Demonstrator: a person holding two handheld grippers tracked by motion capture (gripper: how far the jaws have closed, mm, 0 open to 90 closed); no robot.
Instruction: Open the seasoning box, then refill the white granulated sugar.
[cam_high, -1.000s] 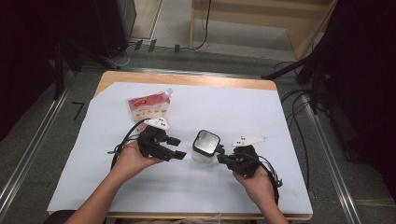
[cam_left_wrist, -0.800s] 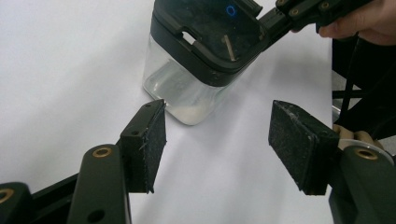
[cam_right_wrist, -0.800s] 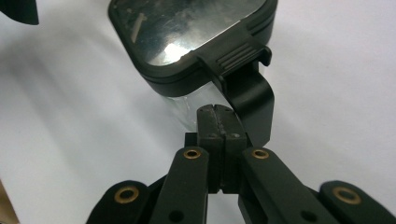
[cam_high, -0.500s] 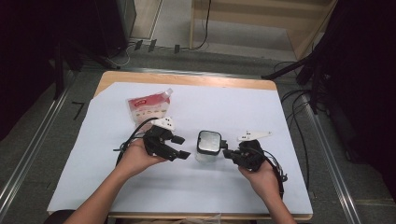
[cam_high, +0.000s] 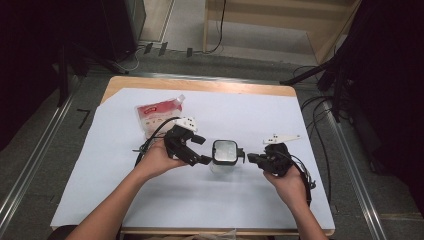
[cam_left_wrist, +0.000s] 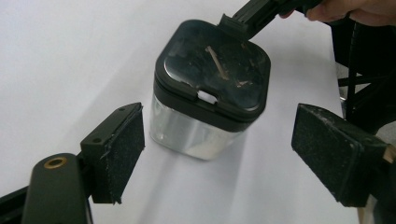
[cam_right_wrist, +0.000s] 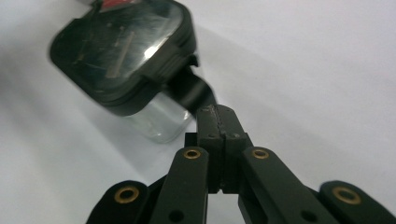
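Jar (cam_high: 223, 156) sits upright on the white sheet (cam_high: 250, 115) that covers the counter, right between my two grippers and close to the near edge. It's a clear, squarish container with a black lid (cam_left_wrist: 212, 70) on top, and the lid looks seated all round.

My left gripper (cam_high: 197, 150) comes at it from the left with its jaws spread wide. In the left gripper view the jar stands dead ahead between the two pads (cam_left_wrist: 122, 144), just beyond their tips, one pad lined up with each side wall. No contact yet on that side.

My right gripper (cam_high: 248, 158) has its jaws pressed together, the joined tips pointing straight at the jar's right side. In the right gripper view those closed tips sit at the lid's rim, by a small tab (cam_right_wrist: 175, 63) there; whether they pinch it or only touch it I can't tell.

So the whole thing turns on that left-hand line-up: the jar lies straight along the open jaws' axis, a short push forward would bring the pads around its body. I judge the left will clamp the jar steady while the right works the tab. The red pouch (cam_high: 159, 114) lies well behind, out of the way.
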